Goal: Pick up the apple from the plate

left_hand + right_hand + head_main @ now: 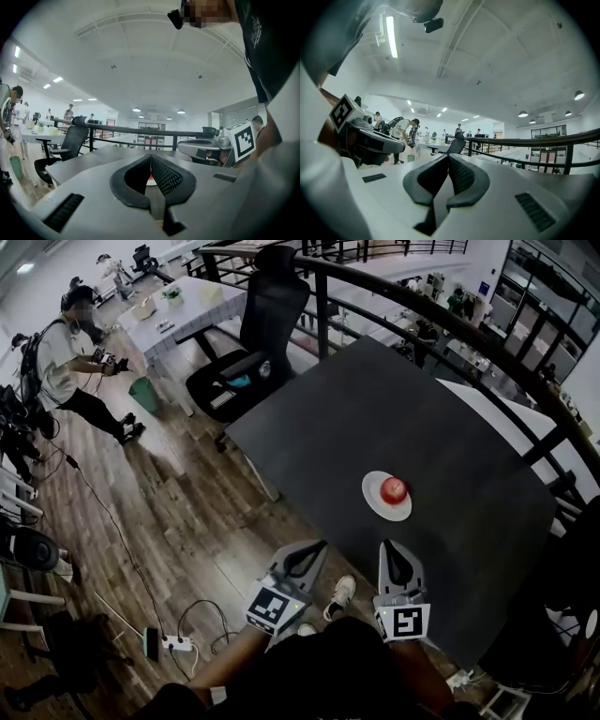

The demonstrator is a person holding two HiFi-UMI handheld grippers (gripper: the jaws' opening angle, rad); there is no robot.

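A red apple [394, 489] sits on a small white plate [375, 502] near the front of the dark table [375, 418]. My left gripper [319, 547] hangs off the table's front left edge, jaws shut and empty. My right gripper [387, 547] is just at the front edge, a short way before the plate, also shut on nothing. In the left gripper view a sliver of the apple [150, 178] and plate [151, 183] shows behind the closed left gripper [151, 158]. The right gripper [449, 157] points past the table toward the room.
A black office chair [253, 343] stands at the table's far left corner. A curved black railing [450, 324] runs behind the table. Cables and a power strip [173, 643] lie on the wooden floor at left. A person [66, 362] stands far left by a white table [178, 315].
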